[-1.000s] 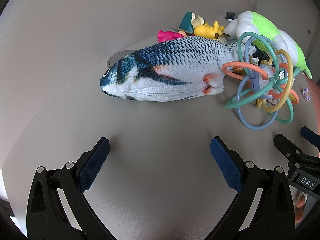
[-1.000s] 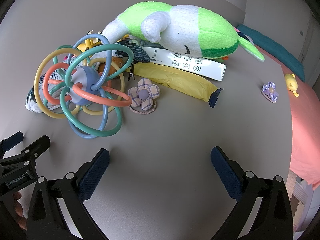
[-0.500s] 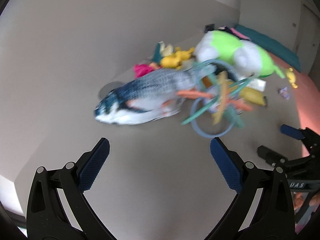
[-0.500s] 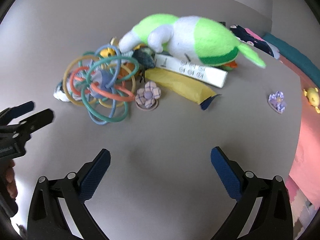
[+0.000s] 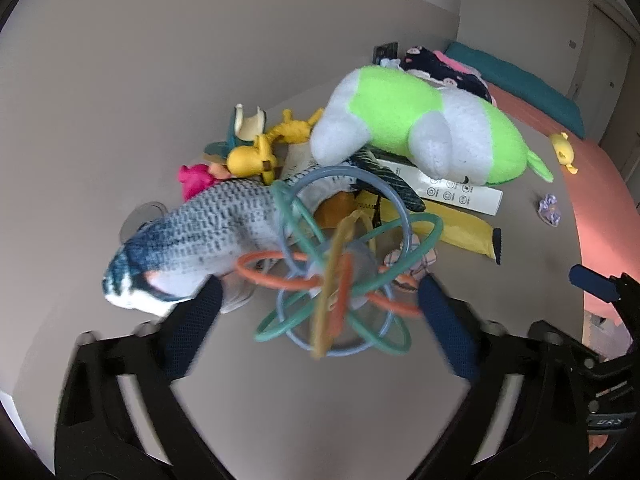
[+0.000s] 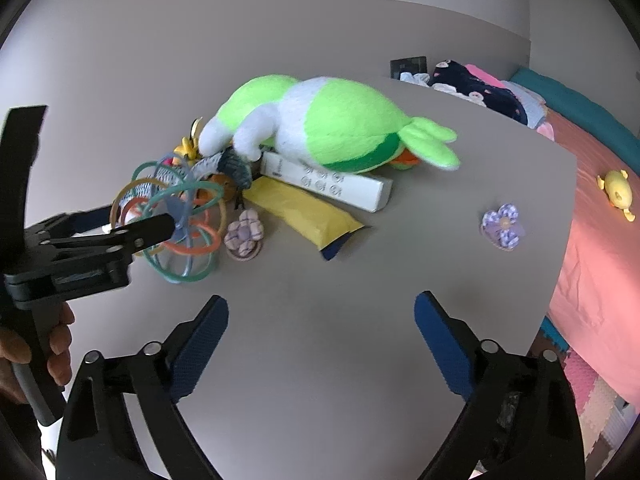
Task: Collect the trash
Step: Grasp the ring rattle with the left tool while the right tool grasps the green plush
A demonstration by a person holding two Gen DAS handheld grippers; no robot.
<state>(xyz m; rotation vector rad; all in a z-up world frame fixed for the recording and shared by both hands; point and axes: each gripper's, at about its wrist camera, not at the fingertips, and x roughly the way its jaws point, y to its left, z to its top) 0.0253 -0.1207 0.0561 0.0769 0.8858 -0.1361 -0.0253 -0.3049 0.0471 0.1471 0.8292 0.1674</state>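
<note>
Toys crowd the far part of the grey surface [image 5: 100, 128] in the left wrist view. The left tongs [image 5: 318, 312] stand spread wide, their blue pads either side of a ring rattle ball [image 5: 340, 264] that sits between them without being pinched. A plush fish [image 5: 208, 236] lies just left of the rattle, its head near the left pad. Behind them lie a green-and-white plush [image 5: 420, 136], a white carton [image 5: 452, 194] and a yellow wrapper [image 5: 460, 228] with a dark end, the carton touching the plush and the wrapper just in front of the carton. A yellow rubber toy [image 5: 256, 152] and a pink toy [image 5: 194, 178] lie further left.

From the right wrist view, the right tongs [image 6: 320, 336] are also spread and hold nothing, hovering over bare surface. The left tongs reach in from the left, tips at the rattle. The yellow wrapper lies mid-surface, touching the white carton. A checked fabric flower [image 6: 244, 234] sits just beside the rattle; a purple fabric flower [image 6: 503, 226] lies well apart to the right.
</note>
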